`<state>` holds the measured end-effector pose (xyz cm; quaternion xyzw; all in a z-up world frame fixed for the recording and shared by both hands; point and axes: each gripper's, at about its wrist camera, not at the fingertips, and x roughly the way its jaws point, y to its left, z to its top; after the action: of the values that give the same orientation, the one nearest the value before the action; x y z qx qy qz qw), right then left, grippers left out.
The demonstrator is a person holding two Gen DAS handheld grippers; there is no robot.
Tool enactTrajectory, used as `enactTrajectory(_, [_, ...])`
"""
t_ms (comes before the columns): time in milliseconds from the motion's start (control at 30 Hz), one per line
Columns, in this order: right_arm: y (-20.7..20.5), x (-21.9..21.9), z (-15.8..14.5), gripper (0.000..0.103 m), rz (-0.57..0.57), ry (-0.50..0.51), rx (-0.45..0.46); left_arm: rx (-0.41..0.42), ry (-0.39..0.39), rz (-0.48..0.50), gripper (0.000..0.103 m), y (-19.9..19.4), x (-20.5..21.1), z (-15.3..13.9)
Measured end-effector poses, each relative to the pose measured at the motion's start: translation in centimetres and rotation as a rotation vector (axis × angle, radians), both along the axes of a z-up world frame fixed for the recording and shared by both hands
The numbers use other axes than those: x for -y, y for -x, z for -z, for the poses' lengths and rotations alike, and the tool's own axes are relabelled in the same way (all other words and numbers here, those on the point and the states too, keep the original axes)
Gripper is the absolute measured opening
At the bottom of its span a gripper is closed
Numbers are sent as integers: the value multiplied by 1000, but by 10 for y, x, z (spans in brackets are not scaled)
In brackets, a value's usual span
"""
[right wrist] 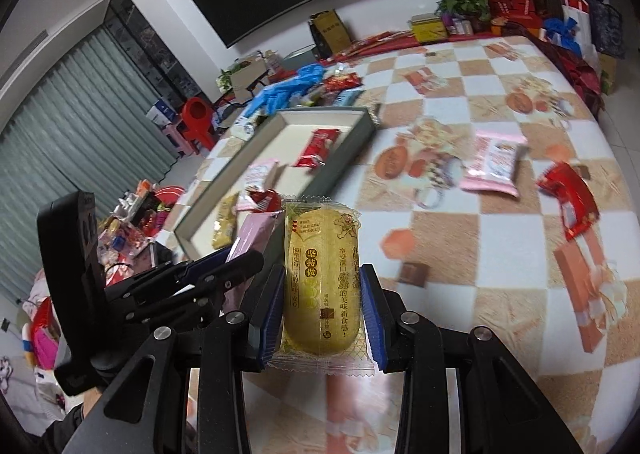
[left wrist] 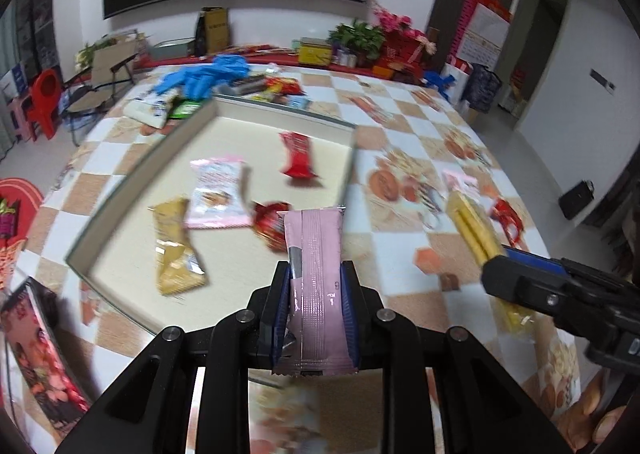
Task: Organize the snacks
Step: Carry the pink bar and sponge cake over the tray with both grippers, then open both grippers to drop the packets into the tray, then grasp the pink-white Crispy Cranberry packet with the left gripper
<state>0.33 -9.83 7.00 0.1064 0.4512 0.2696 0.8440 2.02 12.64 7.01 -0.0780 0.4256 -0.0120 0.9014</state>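
While both grippers carry a snack, the left gripper [left wrist: 316, 274] has its jaws clamped on a pink wrapper [left wrist: 316, 254], a slim sealed sachet standing lengthwise between the blue pads, gripped across its lower middle with the crimped top edge sticking out ahead of the tips. It looks light and limp, so the pinch across the flat body suits it; a hold on the slick crimped end would likely slide. The right gripper [right wrist: 322, 286] is closed on a yellow cake pack [right wrist: 322, 274], pads pressing its two long sides. That one seems soft and easily crushed, so a gentle squeeze at the wide middle is the safer hold. Just ahead of the left jaws and slightly to their left lies the shallow tray [left wrist: 280, 110], already holding a red packet [left wrist: 298, 154], a pink-white packet [left wrist: 216, 194], a gold packet [left wrist: 176, 250] and a red round sweet [left wrist: 270, 224]. Ahead and to the right of the right jaws, loose on the checked tablecloth [right wrist: 500, 238], lie a pink packet [right wrist: 494, 164] and a red wrapper [right wrist: 572, 204], apart from each other.
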Motion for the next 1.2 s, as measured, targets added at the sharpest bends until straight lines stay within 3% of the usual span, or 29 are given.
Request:
enactTrajectory(200, [-44, -58, -18, 38, -79, -15, 16, -52, 22, -132, 26, -32, -59, 2])
enactTrajectory(400, [-101, -102, 10, 38, -87, -30, -105, -120, 32, -203, 26, -51, -95, 22])
enactTrajectory(600, [-134, -122, 30, 38, -54, 10, -135, -170, 23, -214, 27, -63, -99, 37])
enactTrajectory(700, [-146, -129, 36, 38, -42, 28, -140, -173, 25, -225, 45, -63, -101, 38])
enactTrajectory(733, [-150, -130, 37, 39, -35, 22, -141, -168, 24, -227, 57, -63, -103, 38])
enactTrajectory(767, [-154, -131, 39, 46, -35, 6, -150, -155, 21, -230, 66, -60, -103, 36])
enactTrajectory(800, [-156, -131, 39, 68, -37, -6, -157, -141, 16, -231, 68, -57, -103, 33])
enactTrajectory(867, [-153, -129, 33, 99, -30, -14, -132, -124, 13, -230, 70, -54, -102, 28])
enactTrajectory(1067, [-125, -95, 1, 100, -12, -55, -4, -81, 14, -144, 71, -37, -65, 9])
enactTrajectory(1200, [-84, -35, -7, 100, 59, 39, 80, -55, 14, 12, 76, -27, -1, -3])
